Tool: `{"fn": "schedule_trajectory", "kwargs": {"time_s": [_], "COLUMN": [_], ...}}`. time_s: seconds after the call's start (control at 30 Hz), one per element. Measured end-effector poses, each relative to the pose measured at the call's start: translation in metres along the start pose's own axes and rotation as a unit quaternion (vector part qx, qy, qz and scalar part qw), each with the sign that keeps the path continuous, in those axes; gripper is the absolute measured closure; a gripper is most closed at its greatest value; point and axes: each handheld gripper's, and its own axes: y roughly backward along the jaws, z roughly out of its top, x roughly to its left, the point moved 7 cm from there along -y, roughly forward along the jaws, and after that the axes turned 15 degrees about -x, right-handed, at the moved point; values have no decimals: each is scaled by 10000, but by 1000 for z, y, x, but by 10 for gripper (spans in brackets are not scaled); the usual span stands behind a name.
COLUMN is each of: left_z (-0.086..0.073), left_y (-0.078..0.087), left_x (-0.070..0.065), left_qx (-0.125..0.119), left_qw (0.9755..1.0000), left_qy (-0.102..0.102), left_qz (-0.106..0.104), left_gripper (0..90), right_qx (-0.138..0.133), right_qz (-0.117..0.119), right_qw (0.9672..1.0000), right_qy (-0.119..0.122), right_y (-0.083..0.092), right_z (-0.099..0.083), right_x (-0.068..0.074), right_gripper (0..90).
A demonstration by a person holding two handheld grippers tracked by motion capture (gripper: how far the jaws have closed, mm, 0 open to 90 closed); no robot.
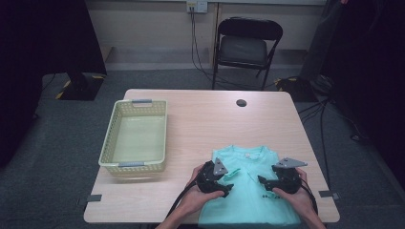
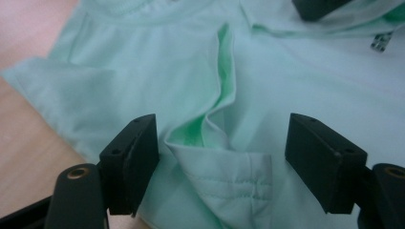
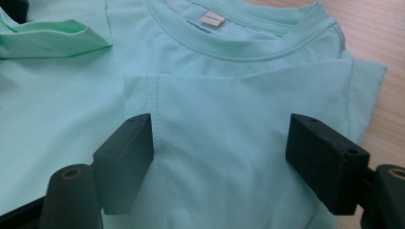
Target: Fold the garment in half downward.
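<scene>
Mint-green jersey, soft and smooth, makes up the T-shirt [image 1: 248, 183], which lies flat at the near edge of the pale wooden worktop [image 1: 200, 119]. The right gripper view shows its ribbed collar [image 3: 248, 40], neck label [image 3: 212, 19] and a sleeve folded inward. The left gripper view shows a rumpled sleeve hem [image 2: 229, 179]. The left gripper [image 1: 223, 183] and right gripper [image 1: 267, 181] both stand wide, holding nothing. A ribbed plastic basket [image 1: 107, 143] sits well apart to the left.

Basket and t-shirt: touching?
Apart. The high view shows bare table between the basket and the t-shirt, which lies to its right.
</scene>
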Motion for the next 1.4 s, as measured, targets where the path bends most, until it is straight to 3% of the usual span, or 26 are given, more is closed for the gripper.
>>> {"fn": "schedule_trajectory", "kwargs": {"time_s": [0.27, 0.53, 0.87, 1.23, 1.4], "left_z": [-4, -14, -20, -22, -24], "left_y": [7, 23, 35, 42, 49], "left_x": [1, 5, -2, -13, -20], "left_qx": [29, -103, -91, 133, 272], "left_qw": [10000, 9999, 9997, 9997, 9996], "left_qy": [36, 50, 76, 97, 55], "left_qz": [89, 104, 207, 199, 96], "left_gripper": [255, 255, 255, 251, 250], "right_qx": [-63, -91, -65, 32, 66], "right_qz": [34, 112, 134, 139, 181], "right_qw": [10000, 9999, 9999, 9999, 9998], "right_qy": [-35, 16, 36, 54, 79], "right_y": [-2, -6, -1, 5, 10], "right_z": [-1, 1, -2, -5, -7], "right_x": [2, 20, 34, 42, 47], "right_gripper": [222, 220, 220, 221, 221]}}
